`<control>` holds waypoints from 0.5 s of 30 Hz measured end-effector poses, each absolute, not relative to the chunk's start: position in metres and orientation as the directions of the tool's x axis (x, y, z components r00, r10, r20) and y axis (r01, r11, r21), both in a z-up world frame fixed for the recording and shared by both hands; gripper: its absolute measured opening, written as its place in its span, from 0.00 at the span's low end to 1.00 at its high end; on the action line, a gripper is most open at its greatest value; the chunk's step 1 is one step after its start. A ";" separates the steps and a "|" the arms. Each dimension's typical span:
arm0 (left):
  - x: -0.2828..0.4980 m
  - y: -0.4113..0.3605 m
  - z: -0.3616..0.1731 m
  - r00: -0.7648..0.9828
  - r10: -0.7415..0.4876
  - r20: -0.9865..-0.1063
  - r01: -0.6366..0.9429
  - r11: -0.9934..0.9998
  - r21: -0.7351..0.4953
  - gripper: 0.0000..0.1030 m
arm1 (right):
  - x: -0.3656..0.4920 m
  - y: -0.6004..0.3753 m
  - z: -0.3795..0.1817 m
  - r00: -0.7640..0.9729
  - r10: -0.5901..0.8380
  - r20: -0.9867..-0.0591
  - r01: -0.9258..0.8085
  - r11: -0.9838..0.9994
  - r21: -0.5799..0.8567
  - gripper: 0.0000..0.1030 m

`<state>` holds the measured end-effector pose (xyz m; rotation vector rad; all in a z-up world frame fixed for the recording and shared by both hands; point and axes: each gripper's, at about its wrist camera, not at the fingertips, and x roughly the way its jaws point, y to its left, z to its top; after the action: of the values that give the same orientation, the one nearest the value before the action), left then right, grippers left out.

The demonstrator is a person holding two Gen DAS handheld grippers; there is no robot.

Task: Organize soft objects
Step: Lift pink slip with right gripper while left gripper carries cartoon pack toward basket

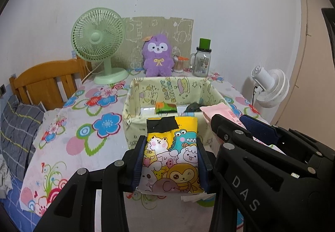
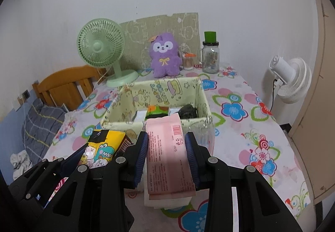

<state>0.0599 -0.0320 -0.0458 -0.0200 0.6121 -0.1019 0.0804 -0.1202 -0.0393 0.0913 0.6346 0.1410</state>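
Yellow cartoon pack [image 1: 171,154] sits clamped in your left tool [image 1: 170,160], pads pressing both long edges, its long axis running straight ahead along the fingers with the black-taped end forward. Pink pack [image 2: 167,160] is clamped the same way in your right tool [image 2: 166,160], barcode end forward, long axis also pointing ahead. Both packs are held up off the flowered desk [image 2: 240,127], side by side, tools near each other but apart.

What matters for the drop: the fabric bin [image 1: 134,93] lies dead ahead of both tools and lower, its near rim just past the packs' front ends. Inside you can see a green-orange packet [image 1: 165,107] and a dark item [image 2: 188,111] already on the bin floor; a white thing by them is too small to name.

Your right tool looks slightly nearer the rim, since the pink pack's tip overlaps it in the right wrist view. Judged next: carry both forward over the rim, nose-first, then release.
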 end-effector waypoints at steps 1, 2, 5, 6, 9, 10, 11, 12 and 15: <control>0.060 -0.032 -0.044 0.815 -0.101 -0.570 0.090 0.995 -0.047 0.43 | 0.081 -0.121 -0.037 0.798 0.158 -0.581 -0.103 0.986 0.128 0.39; 0.061 -0.033 -0.041 0.817 -0.098 -0.568 0.088 0.995 -0.044 0.43 | 0.082 -0.121 -0.035 0.799 0.157 -0.580 -0.102 0.987 0.127 0.39; 0.062 -0.034 -0.033 0.827 -0.094 -0.555 0.086 0.995 -0.040 0.43 | 0.083 -0.122 -0.026 0.810 0.152 -0.567 -0.099 0.987 0.123 0.39; 0.063 -0.034 -0.030 0.830 -0.093 -0.550 0.086 0.996 -0.038 0.43 | 0.083 -0.123 -0.023 0.812 0.151 -0.564 -0.099 0.988 0.122 0.39; 0.065 -0.034 -0.024 0.835 -0.089 -0.543 0.085 0.996 -0.033 0.43 | 0.084 -0.124 -0.016 0.818 0.150 -0.555 -0.098 0.988 0.122 0.39; 0.065 -0.035 -0.022 0.837 -0.088 -0.540 0.085 0.996 -0.031 0.43 | 0.084 -0.124 -0.015 0.819 0.150 -0.553 -0.098 0.988 0.123 0.39; 0.066 -0.035 -0.021 0.838 -0.087 -0.538 0.085 0.996 -0.029 0.43 | 0.085 -0.125 -0.013 0.821 0.151 -0.550 -0.099 0.987 0.123 0.39; 0.066 -0.035 -0.019 0.840 -0.085 -0.536 0.084 0.996 -0.026 0.43 | 0.085 -0.125 -0.011 0.822 0.151 -0.549 -0.099 0.987 0.124 0.39; 0.067 -0.037 -0.014 0.843 -0.082 -0.532 0.084 0.996 -0.021 0.43 | 0.086 -0.126 -0.006 0.826 0.151 -0.544 -0.098 0.987 0.126 0.39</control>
<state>0.0671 -0.0369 -0.0141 0.0027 0.5619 -0.0877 0.0862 -0.1260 -0.0058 0.0940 0.5850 0.1327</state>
